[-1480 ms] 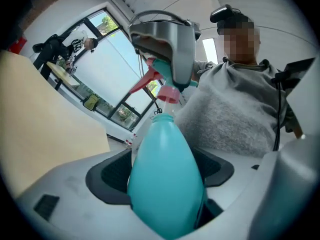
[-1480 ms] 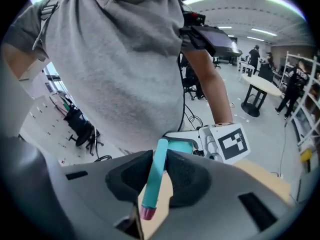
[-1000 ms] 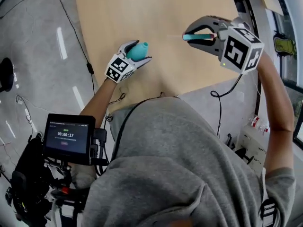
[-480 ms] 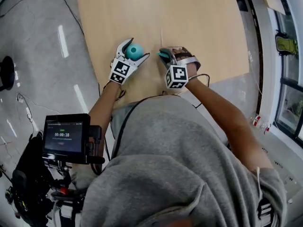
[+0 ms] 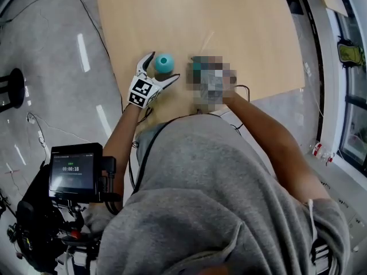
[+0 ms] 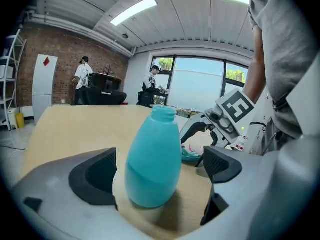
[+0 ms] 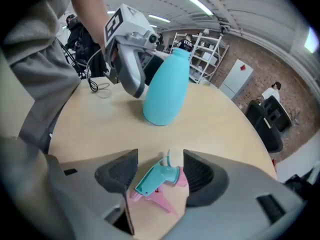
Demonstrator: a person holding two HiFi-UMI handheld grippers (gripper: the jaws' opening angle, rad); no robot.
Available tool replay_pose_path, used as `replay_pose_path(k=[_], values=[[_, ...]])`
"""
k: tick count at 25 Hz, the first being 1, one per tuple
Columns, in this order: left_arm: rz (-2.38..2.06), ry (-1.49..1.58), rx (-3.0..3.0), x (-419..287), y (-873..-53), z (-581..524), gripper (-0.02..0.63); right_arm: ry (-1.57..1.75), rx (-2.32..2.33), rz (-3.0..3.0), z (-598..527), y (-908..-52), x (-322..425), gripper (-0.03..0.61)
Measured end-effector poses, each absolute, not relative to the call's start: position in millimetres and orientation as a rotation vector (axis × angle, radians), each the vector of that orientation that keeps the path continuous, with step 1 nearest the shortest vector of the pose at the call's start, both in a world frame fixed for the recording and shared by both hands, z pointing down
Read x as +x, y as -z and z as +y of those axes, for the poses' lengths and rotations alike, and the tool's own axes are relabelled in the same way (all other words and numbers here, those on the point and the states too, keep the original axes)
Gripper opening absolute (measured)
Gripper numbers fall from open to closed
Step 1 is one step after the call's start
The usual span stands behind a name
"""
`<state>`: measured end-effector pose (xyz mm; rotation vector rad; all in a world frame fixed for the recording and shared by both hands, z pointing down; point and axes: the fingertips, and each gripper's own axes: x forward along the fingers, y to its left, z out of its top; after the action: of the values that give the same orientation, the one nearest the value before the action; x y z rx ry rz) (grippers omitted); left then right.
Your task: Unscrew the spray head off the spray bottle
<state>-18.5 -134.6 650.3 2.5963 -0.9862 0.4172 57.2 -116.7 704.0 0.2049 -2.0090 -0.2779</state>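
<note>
As their jaws are springing apart, the left gripper (image 6: 159, 170) is straddling the headless teal bottle (image 6: 152, 156), the right gripper (image 7: 160, 171) the teal-and-pink spray head (image 7: 154, 179).

Smooth matt plastic bottle (image 6: 152, 159) between my left fingers (image 6: 95, 176); plastic spray head (image 7: 157, 178) between my right fingers (image 7: 117, 173), on pale matt wooden table (image 7: 215, 119).
</note>
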Motion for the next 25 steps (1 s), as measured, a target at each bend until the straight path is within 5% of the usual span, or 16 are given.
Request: replay_pose_path(k=[9,11,13,16,25], values=[[-1.317,-0.157,2.462,-101.8,-561.1,-84.0,0.511,-0.276,0.717,-2.416,-147.6,-584.9,74.5,0.248],[-1.376,-0.096,2.478,-102.0,-520.0,-66.3,0.486,-0.45,0.81,-2.523,-147.7,-539.9,85.9,0.048],[-1.417,-0.066,2.501,-106.1,-494.0,-61.3,0.339,-0.605,0.859,-2.628,-157.7,-508.7,85.1,0.005],[-1.446,-0.032,2.504,-115.8,-467.7,-49.7,0.011,-0.705,0.869,-2.764,-159.7,-468.2,73.4,0.005],[-1.384,0.251,2.584,-161.2,-358.8,73.8,0.003,-0.554,0.666,-3.082,-20.1,-325.0,25.3,0.005]])
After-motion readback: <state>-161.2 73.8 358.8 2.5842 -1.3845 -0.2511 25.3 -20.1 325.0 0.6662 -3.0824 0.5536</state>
